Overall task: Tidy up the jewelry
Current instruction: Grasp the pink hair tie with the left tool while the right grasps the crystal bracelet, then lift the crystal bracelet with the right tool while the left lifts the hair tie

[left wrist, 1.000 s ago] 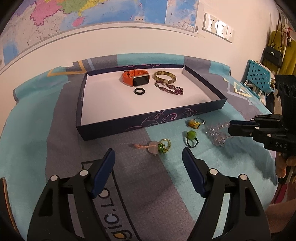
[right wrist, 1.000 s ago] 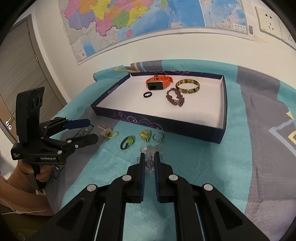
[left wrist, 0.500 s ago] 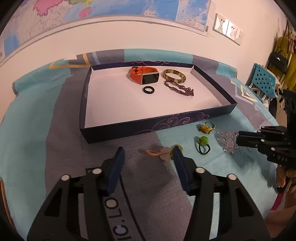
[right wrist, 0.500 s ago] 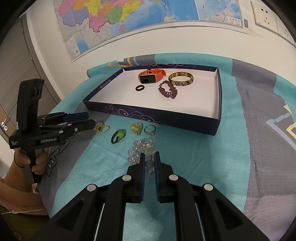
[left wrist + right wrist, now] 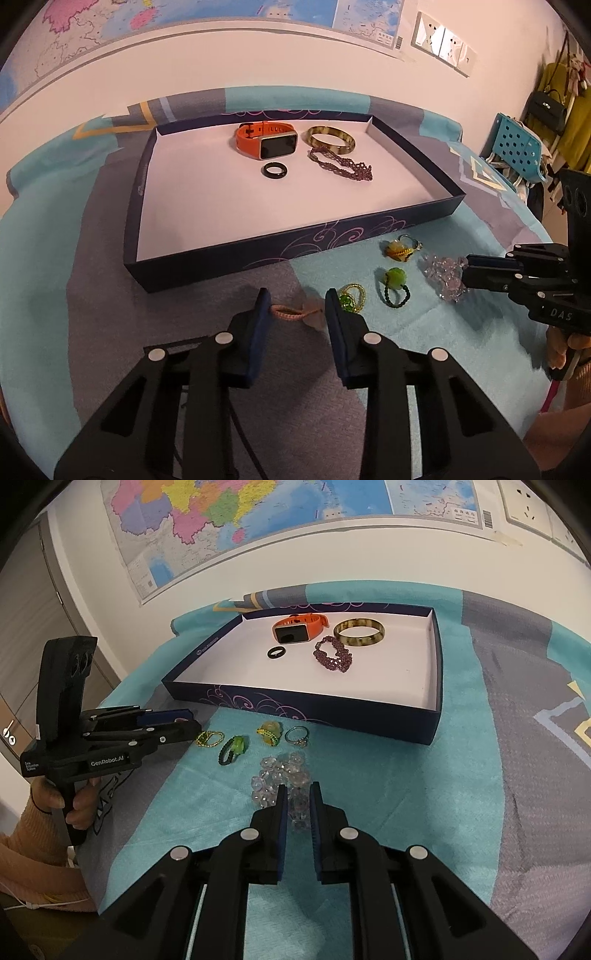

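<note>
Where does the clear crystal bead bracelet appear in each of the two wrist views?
Left wrist view: clear bead bracelet lies at the right on the teal cloth, at the right gripper fingers.
Right wrist view: the bracelet is at lower centre, partly between the right gripper fingers.
Shared landmark: the dark blue tray, beyond the bracelet.

A teal and grey patterned cloth (image 5: 424,775) covers the tabletop below a white wall hung with a coloured map (image 5: 229,513) and white wall sockets (image 5: 441,40), while a perforated blue chair (image 5: 517,146) and a hanging yellow garment (image 5: 576,122) stand off to one side.
</note>
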`<act>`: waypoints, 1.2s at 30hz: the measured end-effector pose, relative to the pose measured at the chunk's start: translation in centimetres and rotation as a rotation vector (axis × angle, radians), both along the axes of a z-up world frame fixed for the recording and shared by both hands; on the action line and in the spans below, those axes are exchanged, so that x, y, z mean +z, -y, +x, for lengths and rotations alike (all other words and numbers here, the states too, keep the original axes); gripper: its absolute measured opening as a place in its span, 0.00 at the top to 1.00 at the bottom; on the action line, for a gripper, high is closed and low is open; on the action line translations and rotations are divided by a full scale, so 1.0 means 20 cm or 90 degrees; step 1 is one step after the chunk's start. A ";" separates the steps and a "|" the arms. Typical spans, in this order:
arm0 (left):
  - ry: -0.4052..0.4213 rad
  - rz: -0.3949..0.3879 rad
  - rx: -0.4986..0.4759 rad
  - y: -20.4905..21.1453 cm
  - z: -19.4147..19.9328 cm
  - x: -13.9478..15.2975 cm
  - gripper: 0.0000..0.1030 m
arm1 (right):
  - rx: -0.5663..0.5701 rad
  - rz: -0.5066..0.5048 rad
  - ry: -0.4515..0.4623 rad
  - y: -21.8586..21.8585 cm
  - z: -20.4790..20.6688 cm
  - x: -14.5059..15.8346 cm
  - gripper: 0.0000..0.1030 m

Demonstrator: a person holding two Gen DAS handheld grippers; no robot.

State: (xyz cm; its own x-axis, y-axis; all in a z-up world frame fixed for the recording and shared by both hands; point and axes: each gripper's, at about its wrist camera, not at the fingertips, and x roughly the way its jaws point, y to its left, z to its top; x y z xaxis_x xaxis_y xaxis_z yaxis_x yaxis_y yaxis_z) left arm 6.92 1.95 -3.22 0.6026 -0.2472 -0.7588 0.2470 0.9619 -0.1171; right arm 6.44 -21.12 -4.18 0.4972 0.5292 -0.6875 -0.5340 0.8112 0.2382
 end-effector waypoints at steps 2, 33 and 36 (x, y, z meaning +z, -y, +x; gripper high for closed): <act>0.000 0.004 0.002 0.00 0.00 0.00 0.70 | -0.002 0.001 0.004 0.00 0.00 0.01 0.75; 0.006 -0.021 0.023 -0.01 -0.11 0.04 0.72 | 0.021 0.008 0.010 -0.05 -0.02 0.05 0.93; 0.012 -0.025 0.023 -0.01 -0.13 0.06 0.72 | 0.019 0.025 0.020 -0.04 -0.04 0.10 0.93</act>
State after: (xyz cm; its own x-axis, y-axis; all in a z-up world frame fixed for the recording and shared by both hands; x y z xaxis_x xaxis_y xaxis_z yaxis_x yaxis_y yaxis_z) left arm 4.42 2.11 -2.03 0.6256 -0.2549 -0.7373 0.2155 0.9648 -0.1507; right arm 5.70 -20.40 -2.27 0.5025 0.5703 -0.6498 -0.5651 0.7855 0.2524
